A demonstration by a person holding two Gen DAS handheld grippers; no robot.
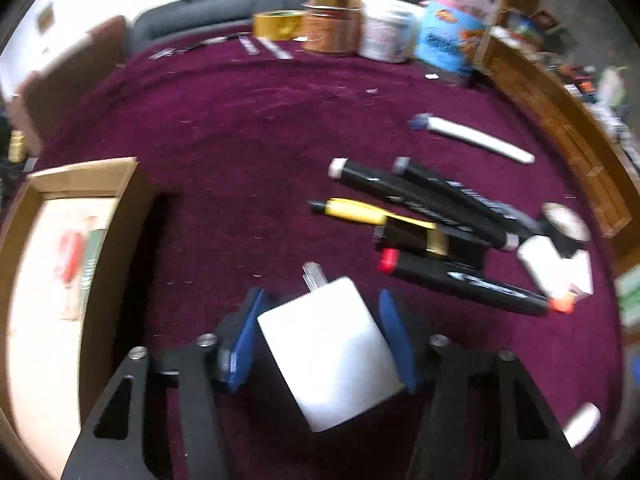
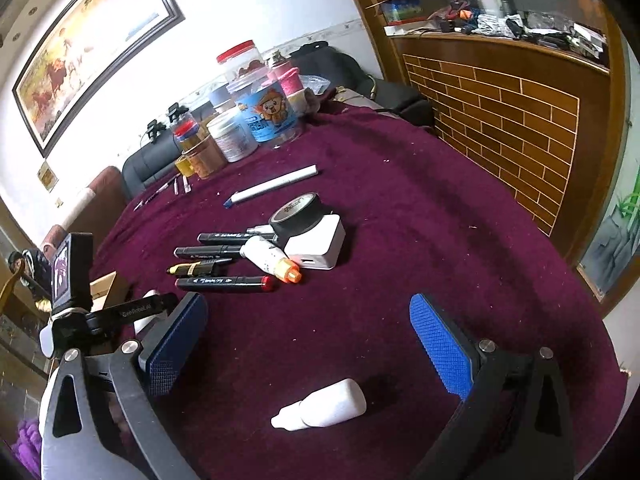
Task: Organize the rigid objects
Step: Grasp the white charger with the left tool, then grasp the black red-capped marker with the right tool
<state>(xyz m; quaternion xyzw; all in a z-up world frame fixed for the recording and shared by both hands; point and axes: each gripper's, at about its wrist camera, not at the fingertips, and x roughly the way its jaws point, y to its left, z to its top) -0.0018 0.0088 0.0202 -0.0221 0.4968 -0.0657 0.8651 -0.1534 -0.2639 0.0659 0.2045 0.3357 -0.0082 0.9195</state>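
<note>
My left gripper (image 1: 320, 332) is shut on a white plug adapter (image 1: 332, 360), whose prongs point away from me, just above the purple cloth. A cardboard box (image 1: 128, 208) stands open to its left. To the right lie several black markers (image 1: 420, 200), a red-capped marker (image 1: 460, 280) and a yellow-and-black pen (image 1: 360, 212). My right gripper (image 2: 308, 308) is open above a small white dropper bottle (image 2: 320, 404) lying on the cloth. Beyond it are the markers (image 2: 224, 282), an orange-capped bottle (image 2: 272, 258), a second white charger (image 2: 320, 240) under a black tape roll (image 2: 298, 212), and a white pen (image 2: 276, 186).
Jars and tubs (image 2: 240, 120) crowd the far edge of the purple tablecloth (image 2: 400, 200). A brick-patterned wooden counter (image 2: 500, 120) runs along the right side. A dark sofa (image 2: 148, 160) sits behind the table.
</note>
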